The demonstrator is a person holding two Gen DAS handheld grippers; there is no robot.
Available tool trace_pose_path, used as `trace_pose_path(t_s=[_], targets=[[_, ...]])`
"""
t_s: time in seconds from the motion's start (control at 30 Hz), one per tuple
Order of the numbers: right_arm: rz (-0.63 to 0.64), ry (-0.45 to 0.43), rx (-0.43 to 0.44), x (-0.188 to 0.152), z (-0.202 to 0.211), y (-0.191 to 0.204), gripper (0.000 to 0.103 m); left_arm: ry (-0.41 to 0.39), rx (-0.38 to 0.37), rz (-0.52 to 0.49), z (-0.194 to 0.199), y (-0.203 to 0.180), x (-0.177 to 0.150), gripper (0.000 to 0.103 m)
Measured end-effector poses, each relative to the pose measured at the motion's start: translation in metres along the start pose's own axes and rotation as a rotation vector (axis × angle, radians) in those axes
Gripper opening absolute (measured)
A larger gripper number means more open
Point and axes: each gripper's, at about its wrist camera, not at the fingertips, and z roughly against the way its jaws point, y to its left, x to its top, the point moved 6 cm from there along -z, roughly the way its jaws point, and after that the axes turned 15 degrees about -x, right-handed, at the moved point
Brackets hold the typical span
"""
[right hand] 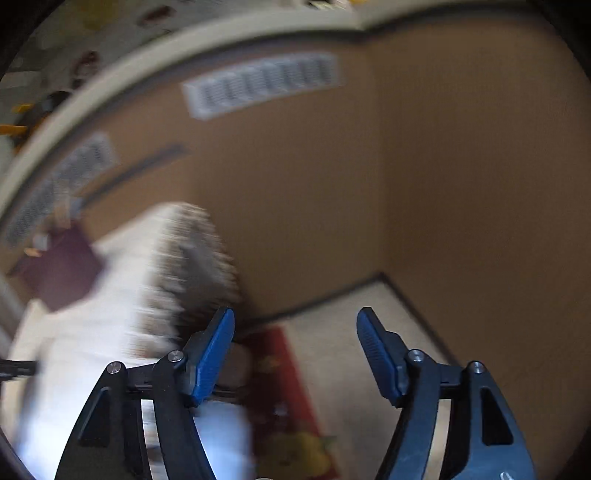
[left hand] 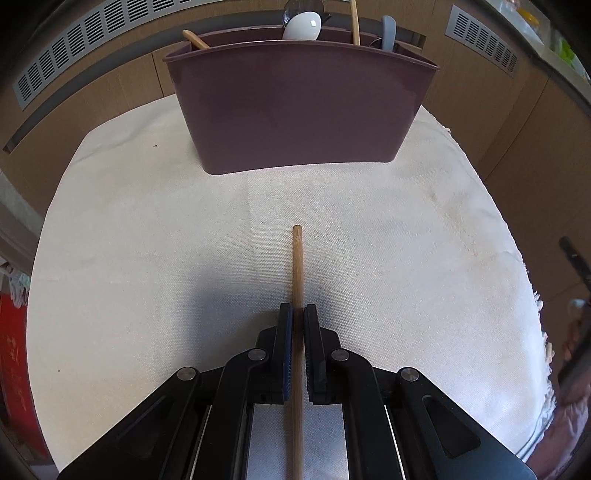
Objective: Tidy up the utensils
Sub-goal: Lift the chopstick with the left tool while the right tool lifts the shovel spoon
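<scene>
1. Left gripper, black with dark blue pads, is clamped tight on a thin, round, light-brown wooden stick; the stick runs between the pads and juts forward past the fingertips, its blunt end above the cloth.
2. Right gripper, black with bright blue ribbed pads, stands wide apart with nothing between its fingers; its view is heavily blurred.
3. Directly ahead of the stick, well apart from its tip, stands an upright plum-coloured plastic utensil holder with several compartments.
4. Inside the holder, handles and heads rise above the rim: a white rounded spoon, a wooden spoon handle at the left, a slim wooden stick and a grey utensil at the right. Which compartment each occupies cannot be told.
5. Holder rests on a cream woven cloth covering the table; the frayed edge of the cloth shows at the right.
6. Behind stands a tan panelled wall with grey slotted vents.
</scene>
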Motion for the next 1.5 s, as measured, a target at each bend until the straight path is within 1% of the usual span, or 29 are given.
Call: trace_pose_path(t_s=[0.03, 0.07, 0.13, 0.2, 0.27, 0.33, 0.37, 0.4, 0.43, 0.5, 0.53, 0.57, 0.63, 0.7, 0.73, 0.77, 0.87, 0.93, 1.03, 1.1, 1.13, 1.17, 1.2, 1.23, 1.27, 1.3, 1.37, 1.43, 1.5], targets=[[-0.002, 0.057, -0.06, -0.012, -0.028, -0.02, 0.067, 0.003, 0.002, -0.006, 0.0, 0.0, 0.0, 0.006], [-0.007, 0.115, -0.1, -0.027, -0.055, -0.036, 0.067, 0.007, 0.005, -0.01, -0.001, 0.0, 0.001, 0.006], [-0.014, 0.222, -0.147, -0.063, -0.105, -0.058, 0.067, 0.016, 0.011, -0.011, -0.005, -0.003, 0.005, 0.006], [-0.024, 0.341, -0.142, -0.102, -0.154, -0.064, 0.067, 0.027, 0.019, -0.017, -0.007, -0.005, 0.007, 0.006], [-0.037, 0.476, -0.134, -0.145, -0.206, -0.059, 0.067, 0.036, 0.022, -0.018, -0.009, -0.005, 0.008, 0.006], [-0.035, 0.592, -0.113, -0.185, -0.254, -0.041, 0.067, 0.044, 0.02, -0.014, -0.01, -0.005, 0.01, 0.006], [-0.005, 0.653, -0.091, -0.206, -0.277, -0.023, 0.066, 0.047, 0.017, -0.008, -0.011, -0.005, 0.01, 0.006], [0.02, 0.698, -0.069, -0.223, -0.294, -0.006, 0.062, 0.053, 0.012, 0.0, -0.012, -0.004, 0.011, 0.006], [0.046, 0.743, -0.032, -0.239, -0.311, 0.018, 0.061, 0.057, 0.009, 0.004, -0.012, -0.003, 0.012, 0.006], [0.094, 0.794, 0.064, -0.264, -0.33, 0.071, 0.059, 0.067, 0.004, 0.02, -0.013, -0.002, 0.014, 0.006], [0.126, 0.811, 0.11, -0.273, -0.34, 0.098, 0.059, 0.072, 0.004, 0.023, -0.013, -0.002, 0.014, 0.006], [0.161, 0.826, 0.131, -0.28, -0.348, 0.122, 0.058, 0.078, 0.006, 0.024, -0.014, -0.002, 0.015, 0.006], [0.224, 0.848, 0.114, -0.294, -0.365, 0.157, 0.058, 0.089, 0.012, 0.024, -0.016, -0.003, 0.016, 0.006], [0.283, 0.874, 0.049, -0.307, -0.38, 0.179, 0.058, 0.101, 0.015, 0.03, -0.017, -0.004, 0.018, 0.006], [0.323, 0.887, -0.002, -0.314, -0.389, 0.185, 0.058, 0.104, 0.015, 0.033, -0.017, -0.002, 0.018, 0.006], [0.346, 0.893, -0.022, -0.32, -0.393, 0.187, 0.059, 0.105, 0.016, 0.036, -0.018, -0.003, 0.018, 0.007], [0.394, 0.881, -0.018, -0.326, -0.401, 0.204, 0.058, 0.102, 0.023, 0.038, -0.018, -0.004, 0.018, 0.007], [0.447, 0.876, -0.041, -0.332, -0.405, 0.211, 0.058, 0.106, 0.03, 0.035, -0.019, -0.005, 0.019, 0.007], [0.482, 0.874, -0.051, -0.338, -0.407, 0.219, 0.062, 0.112, 0.032, 0.029, -0.022, -0.006, 0.021, 0.007], [0.496, 0.868, -0.063, -0.338, -0.407, 0.223, 0.061, 0.108, 0.026, 0.033, -0.021, -0.005, 0.021, 0.007], [0.512, 0.86, -0.068, -0.338, -0.407, 0.225, 0.06, 0.106, 0.024, 0.033, -0.021, -0.005, 0.02, 0.007], [0.532, 0.851, -0.075, -0.34, -0.406, 0.231, 0.055, 0.103, 0.022, 0.032, -0.019, -0.004, 0.019, 0.007], [0.548, 0.841, -0.08, -0.342, -0.403, 0.236, 0.044, 0.1, 0.022, 0.029, -0.019, -0.004, 0.019, 0.007], [0.558, 0.837, -0.081, -0.341, -0.4, 0.236, 0.035, 0.099, 0.023, 0.023, -0.019, -0.004, 0.018, 0.007], [0.561, 0.846, -0.088, -0.342, -0.396, 0.236, 0.03, 0.098, 0.023, 0.019, -0.016, -0.004, 0.016, 0.007], [0.577, 0.841, -0.124, -0.342, -0.39, 0.23, 0.029, 0.096, 0.023, 0.014, -0.015, -0.004, 0.015, 0.007], [0.576, 0.799, -0.129, -0.335, -0.375, 0.207, 0.029, 0.091, 0.021, 0.006, -0.014, -0.005, 0.013, 0.007], [0.504, 0.786, -0.092, -0.319, -0.354, 0.181, 0.029, 0.081, 0.014, -0.008, -0.012, -0.005, 0.01, 0.007], [0.411, 0.755, -0.032, -0.296, -0.324, 0.151, 0.029, 0.064, 0.004, -0.02, -0.01, -0.005, 0.008, 0.007]])
